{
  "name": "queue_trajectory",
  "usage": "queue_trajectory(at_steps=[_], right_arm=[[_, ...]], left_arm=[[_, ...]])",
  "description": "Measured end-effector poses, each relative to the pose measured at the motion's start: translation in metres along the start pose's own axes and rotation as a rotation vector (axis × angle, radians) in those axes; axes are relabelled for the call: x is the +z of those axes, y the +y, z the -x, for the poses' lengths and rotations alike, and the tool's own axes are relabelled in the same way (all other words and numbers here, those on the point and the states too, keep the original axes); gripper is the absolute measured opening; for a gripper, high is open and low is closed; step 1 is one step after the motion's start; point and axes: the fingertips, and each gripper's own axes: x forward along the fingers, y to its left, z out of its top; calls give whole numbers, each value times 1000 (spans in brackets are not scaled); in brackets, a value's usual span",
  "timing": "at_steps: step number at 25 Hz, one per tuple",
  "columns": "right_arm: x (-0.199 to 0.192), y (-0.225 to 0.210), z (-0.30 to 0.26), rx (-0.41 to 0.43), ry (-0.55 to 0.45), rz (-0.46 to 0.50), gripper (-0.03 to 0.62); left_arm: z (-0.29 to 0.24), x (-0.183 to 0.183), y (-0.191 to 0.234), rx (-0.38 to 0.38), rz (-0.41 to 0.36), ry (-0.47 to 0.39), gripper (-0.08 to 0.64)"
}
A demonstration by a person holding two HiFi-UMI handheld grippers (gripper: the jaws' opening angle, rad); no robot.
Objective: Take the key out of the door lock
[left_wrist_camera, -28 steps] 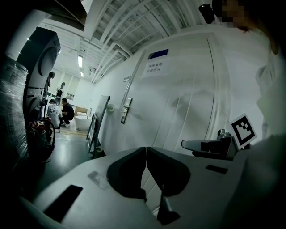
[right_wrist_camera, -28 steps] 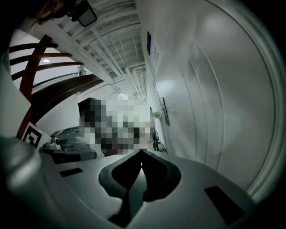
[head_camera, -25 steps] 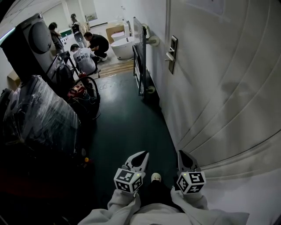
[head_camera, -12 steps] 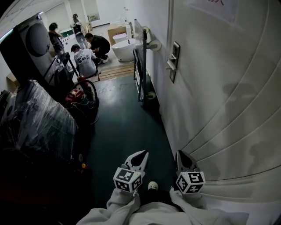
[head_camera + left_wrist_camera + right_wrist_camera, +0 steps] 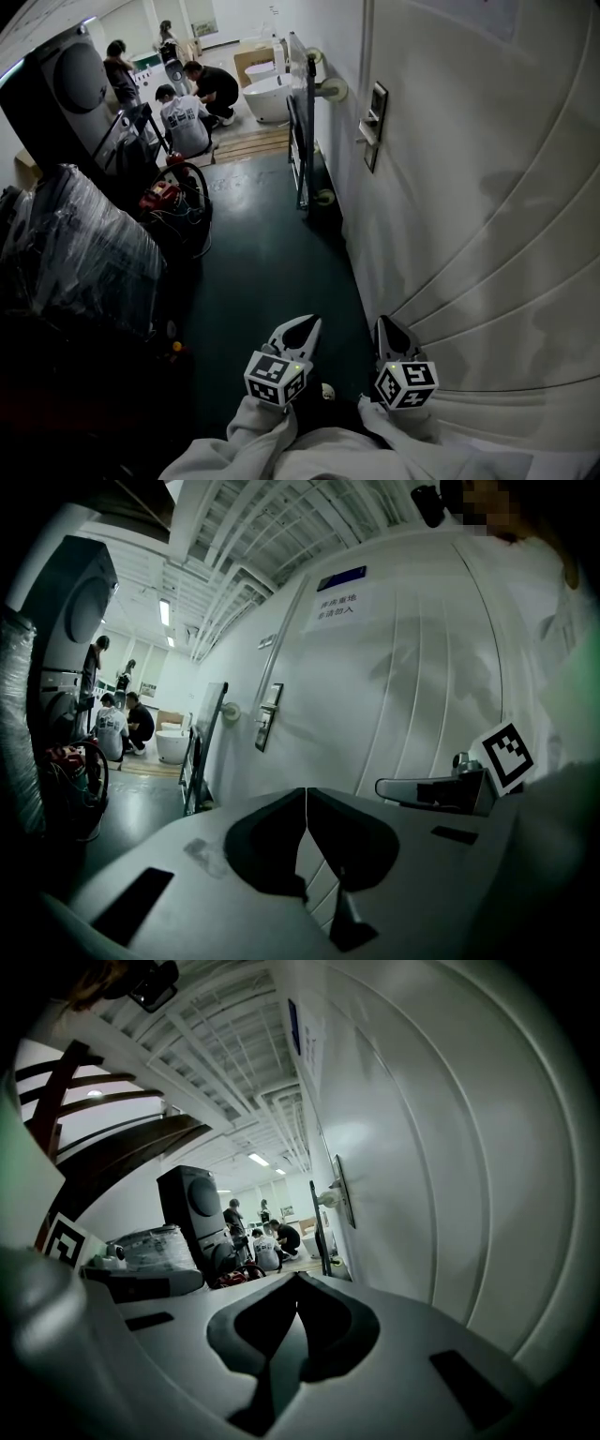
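The white door (image 5: 469, 206) fills the right side of the head view. Its metal lock plate with a lever handle (image 5: 373, 122) sits far ahead, up the door. I cannot make out a key on it at this distance. My left gripper (image 5: 307, 325) and right gripper (image 5: 383, 324) hang low, side by side over the dark green floor, well short of the lock. Both are shut and hold nothing. The left gripper view has the lock plate (image 5: 268, 714) small, beyond the closed left gripper (image 5: 306, 791). In the right gripper view the lock plate (image 5: 338, 1191) lies beyond the closed right gripper (image 5: 296, 1277).
A black metal frame (image 5: 302, 131) leans on the wall just past the door. On the left stand a plastic-wrapped bundle (image 5: 75, 244), a tall dark machine (image 5: 61, 89) and red gear with cables (image 5: 173, 199). Several people (image 5: 187, 111) crouch near a white tub (image 5: 267, 97).
The head view has crept forward along the door, so the lock plate sits slightly nearer. Both grippers stay low and shut.
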Motion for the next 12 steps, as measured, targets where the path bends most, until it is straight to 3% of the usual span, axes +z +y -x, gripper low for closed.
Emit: queue_trajectory(at_steps=[12], right_arm=[[1,-3,-6,-20,-6,-6,52]], left_arm=[[-7,3,3,-12,-22,15,15]])
